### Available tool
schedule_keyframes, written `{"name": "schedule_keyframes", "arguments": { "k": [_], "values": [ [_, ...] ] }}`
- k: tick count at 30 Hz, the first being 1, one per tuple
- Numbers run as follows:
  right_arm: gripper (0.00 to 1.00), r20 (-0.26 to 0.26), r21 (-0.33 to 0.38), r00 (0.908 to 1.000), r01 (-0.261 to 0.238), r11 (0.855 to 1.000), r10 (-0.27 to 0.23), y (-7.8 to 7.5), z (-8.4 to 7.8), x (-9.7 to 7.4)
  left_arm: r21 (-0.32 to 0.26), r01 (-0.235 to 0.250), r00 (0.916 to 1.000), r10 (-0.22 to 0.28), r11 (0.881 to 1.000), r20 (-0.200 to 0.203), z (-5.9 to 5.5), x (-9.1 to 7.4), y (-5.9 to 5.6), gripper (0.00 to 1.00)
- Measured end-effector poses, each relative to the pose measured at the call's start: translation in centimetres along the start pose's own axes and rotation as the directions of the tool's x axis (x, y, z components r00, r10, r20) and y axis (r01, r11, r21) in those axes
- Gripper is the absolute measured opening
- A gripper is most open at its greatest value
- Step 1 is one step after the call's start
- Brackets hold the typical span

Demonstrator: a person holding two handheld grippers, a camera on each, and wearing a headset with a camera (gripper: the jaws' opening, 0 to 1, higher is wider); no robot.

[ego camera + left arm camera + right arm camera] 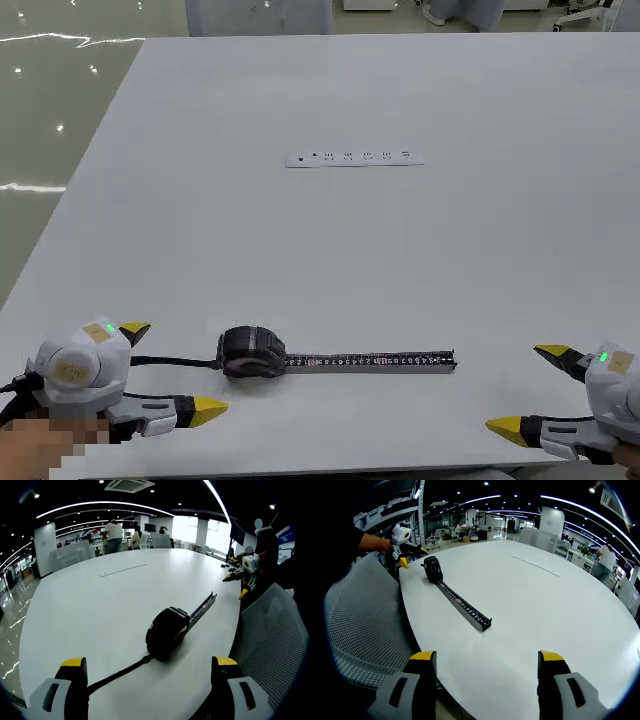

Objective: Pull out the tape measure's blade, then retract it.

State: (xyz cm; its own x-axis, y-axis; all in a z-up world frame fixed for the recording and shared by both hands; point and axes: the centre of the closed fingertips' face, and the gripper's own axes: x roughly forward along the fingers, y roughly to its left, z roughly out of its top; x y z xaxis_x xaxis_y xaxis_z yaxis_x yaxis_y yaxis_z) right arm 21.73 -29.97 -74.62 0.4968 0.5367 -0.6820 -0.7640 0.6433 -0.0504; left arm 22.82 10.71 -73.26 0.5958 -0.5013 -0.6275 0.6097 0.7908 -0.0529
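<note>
While tape measure (pixel 252 352) lies between, left gripper (pixel 172 368), right gripper (pixel 525 388) point inward, fingers (pixel 205 407) spread.

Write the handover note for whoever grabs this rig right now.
Left gripper: open, empty, just left of the tape measure case; the strap runs toward it.
Right gripper: open, empty, apart from the blade tip.
Case and extended blade lie flat on the table.
Done: blade is out.
Left: retract it.

Black tape measure (pixel 252 351); blade (pixel 380 360) dark, pale ticks; table (pixel 400 260) white (power strip (pixel 355 158) likewise).
</note>
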Motion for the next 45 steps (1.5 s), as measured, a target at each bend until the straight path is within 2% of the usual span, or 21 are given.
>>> {"name": "schedule_keyframes", "arguments": {
  "k": [2,7,9,15,20,22,24,32,34,37,45],
  "values": [
    [0.8,-0.004,-0.001,1.0,-0.003,1.0,0.003,0.1,0.0,0.0,-0.009,-0.005,0.9999,0.005,1.0,0.01,-0.1,-0.3,0.0,1.0],
    [0.91,0.006,0.0,0.9999,-0.016,1.0,0.016,0.4,0.4,-0.5,-0.039,-0.036,0.9988,0.037,0.999,0.032,-0.5,-1.3,0.6,1.0],
    [0.94,0.011,-0.006,0.9997,-0.022,1.0,0.022,0.6,0.5,-0.7,-0.04,-0.036,0.9989,0.037,0.999,0.03,-0.5,-1.3,0.6,1.0],
    [1.0,0.003,0.019,0.9997,-0.026,0.999,0.026,0.6,-0.7,-1.5,-0.037,-0.039,0.9991,0.04,0.999,0.016,-0.7,-1.7,0.7,1.0],
    [1.0,0.023,0.013,0.9997,0.0,1.0,-0.001,0.0,-0.5,-2.4,-0.037,-0.033,0.9992,0.034,0.999,0.02,-0.7,-1.7,0.6,1.0],
    [1.0,0.032,0.024,0.9995,-0.001,1.0,0.001,0.1,-0.2,-2.6,-0.035,-0.031,0.9993,0.032,0.999,0.021,-0.7,-1.7,0.5,1.0],
    [1.0,0.045,0.049,0.9987,-0.027,0.998,0.025,0.8,0.0,-2.7,-0.035,-0.032,0.9992,0.033,0.999,0.024,-0.6,-1.7,0.4,1.0],
    [1.0,0.023,0.051,0.9995,-0.02,0.998,0.019,0.7,-0.5,-2.4,-0.035,-0.036,0.9991,0.037,0.999,0.019,-0.9,-2.0,0.5,1.0],
    [1.0,0.027,0.05,0.9995,-0.015,0.999,0.014,0.6,-0.3,-2.5,-0.025,-0.057,0.9983,0.057,0.998,0.011,-1.1,-2.1,0.8,1.0],
    [1.0,0.028,0.05,0.9996,-0.01,0.999,0.009,0.3,-0.3,-2.5,-0.048,-0.051,0.9987,0.051,0.998,0.003,-1.2,-2.1,0.7,1.0],
    [1.0,0.005,0.042,0.9998,-0.02,0.999,0.02,0.2,-0.9,-2.4,-0.032,-0.053,0.9986,0.053,0.998,-0.001,-1.2,-2.2,0.7,1.0]
  ]
}}
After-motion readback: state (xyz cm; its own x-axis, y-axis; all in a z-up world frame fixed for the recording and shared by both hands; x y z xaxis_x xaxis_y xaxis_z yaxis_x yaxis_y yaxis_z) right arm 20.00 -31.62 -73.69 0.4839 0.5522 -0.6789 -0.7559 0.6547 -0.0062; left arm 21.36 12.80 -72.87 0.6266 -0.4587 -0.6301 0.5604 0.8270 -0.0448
